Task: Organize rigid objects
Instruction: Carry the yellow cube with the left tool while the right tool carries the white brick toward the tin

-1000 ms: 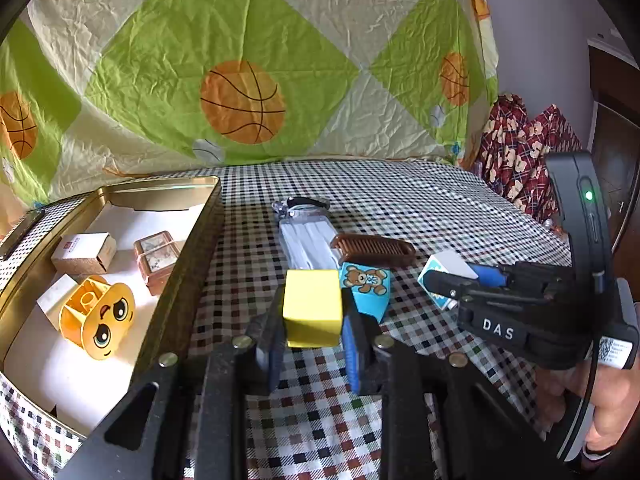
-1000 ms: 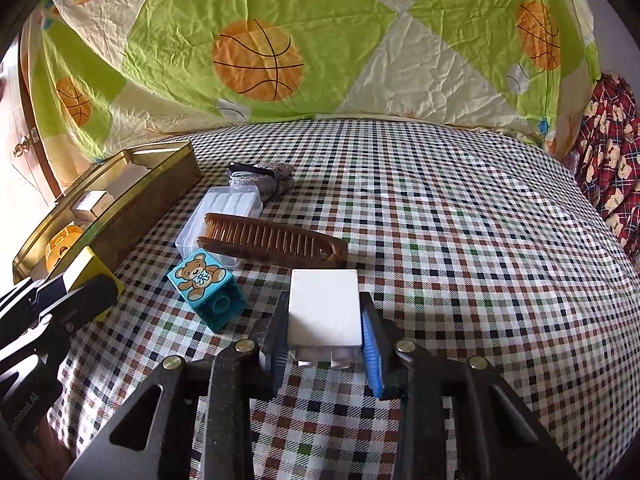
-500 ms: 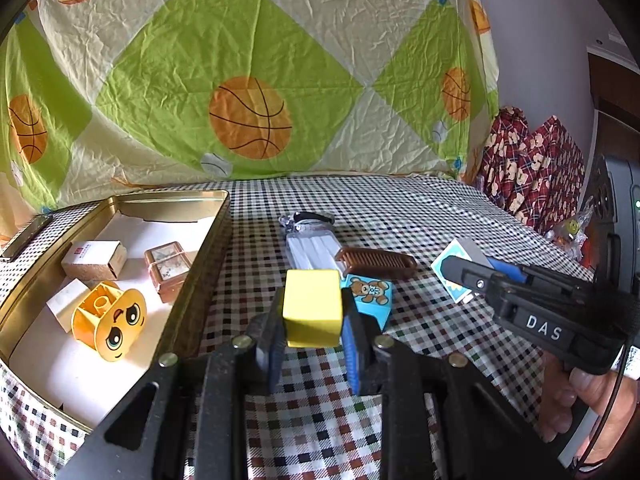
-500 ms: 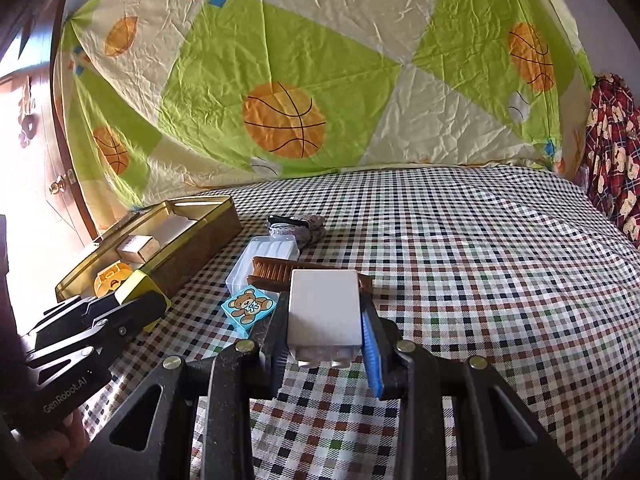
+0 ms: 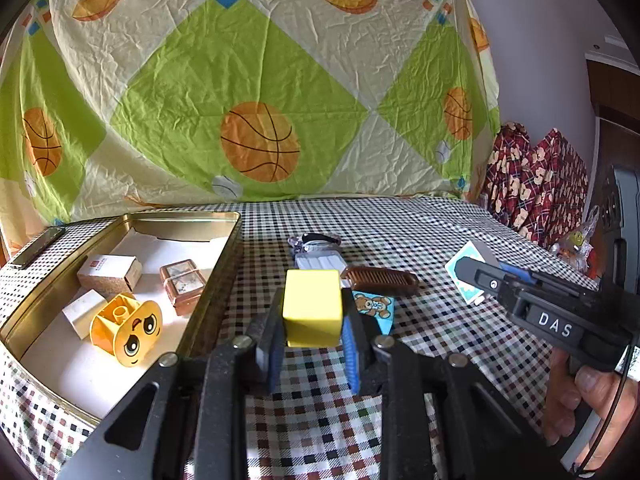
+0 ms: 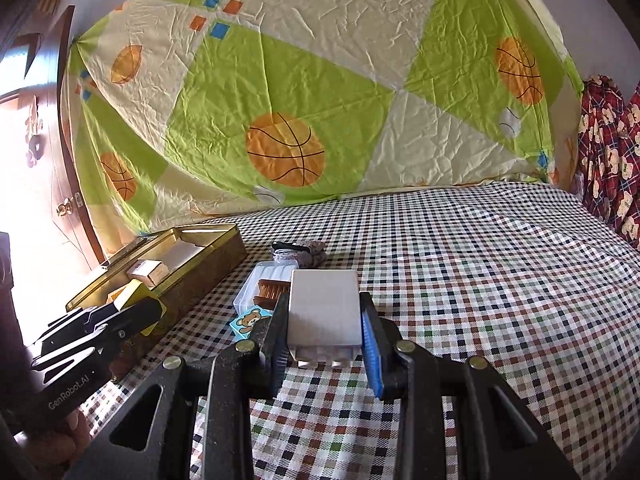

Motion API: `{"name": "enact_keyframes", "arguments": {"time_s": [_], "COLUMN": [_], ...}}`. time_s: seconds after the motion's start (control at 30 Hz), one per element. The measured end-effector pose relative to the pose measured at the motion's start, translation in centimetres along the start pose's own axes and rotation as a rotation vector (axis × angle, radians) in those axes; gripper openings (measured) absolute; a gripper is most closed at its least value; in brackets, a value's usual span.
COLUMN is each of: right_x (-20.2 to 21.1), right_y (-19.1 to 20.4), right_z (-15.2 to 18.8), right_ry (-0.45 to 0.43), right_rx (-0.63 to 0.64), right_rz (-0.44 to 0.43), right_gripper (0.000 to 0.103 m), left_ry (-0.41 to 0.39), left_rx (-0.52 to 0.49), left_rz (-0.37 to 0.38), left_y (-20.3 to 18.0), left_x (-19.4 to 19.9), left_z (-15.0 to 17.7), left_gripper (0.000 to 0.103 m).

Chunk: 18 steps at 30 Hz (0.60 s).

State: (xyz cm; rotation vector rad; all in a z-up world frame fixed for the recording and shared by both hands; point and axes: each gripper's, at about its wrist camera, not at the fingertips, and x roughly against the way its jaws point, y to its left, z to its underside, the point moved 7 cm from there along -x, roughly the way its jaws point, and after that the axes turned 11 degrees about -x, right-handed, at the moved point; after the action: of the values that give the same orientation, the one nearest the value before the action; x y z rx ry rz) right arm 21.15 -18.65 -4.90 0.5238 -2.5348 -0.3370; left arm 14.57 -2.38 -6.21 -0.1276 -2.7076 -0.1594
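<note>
A plain yellow block (image 5: 312,307), smooth-faced and roughly cubic, is seen at the centre of the left wrist view, lifted clear of the checked tablecloth (image 5: 400,216). It is clamped by the left gripper (image 5: 311,330), whose jaws are drawn in narrowly, with a pad pressed against each side face. In the right wrist view the same block is glimpsed at the lower left of the frame, at the tip of that gripper and close to the tin's side wall.

A white block (image 6: 324,307), rectangular with a matte top and studs visible along its underside edge, is held at the centre of the right wrist view. It is grasped by the right gripper (image 6: 324,332), whose jaws are set somewhat wider, both pads bearing on its long sides. In the left wrist view its printed teal and white face is shown at the right of the frame.

A gold tin (image 5: 224,264) is placed at the left of the left wrist view; a yellow brick with a cartoon face (image 5: 128,330), a small copper-coloured box (image 5: 182,284) and pale cartons are contained in it. Behind the yellow block, a brown comb (image 5: 380,279), a blue bear block (image 5: 374,307) and a clear plastic case (image 5: 320,260) are laid on the cloth.
</note>
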Motion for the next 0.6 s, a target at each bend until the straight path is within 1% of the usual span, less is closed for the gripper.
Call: {"name": "enact_keyframes", "arguments": {"time_s": [0.3, 0.6], "right_x": [1.2, 1.9], "right_y": [0.1, 0.3], "right_z": [-0.2, -0.3], "right_ry": [-0.061, -0.100], "right_rx": [0.004, 0.014], "right_rz": [-0.006, -0.018], "right_gripper": [0.034, 0.034], "left_ry": [-0.033, -0.073], "left_rx": [0.001, -0.002], "left_rz": [-0.018, -0.047], "left_y": [0.1, 0.1], "left_x": [0.6, 1.5], "left_z": [-0.2, -0.3], "left_gripper": [0.023, 0.023]}}
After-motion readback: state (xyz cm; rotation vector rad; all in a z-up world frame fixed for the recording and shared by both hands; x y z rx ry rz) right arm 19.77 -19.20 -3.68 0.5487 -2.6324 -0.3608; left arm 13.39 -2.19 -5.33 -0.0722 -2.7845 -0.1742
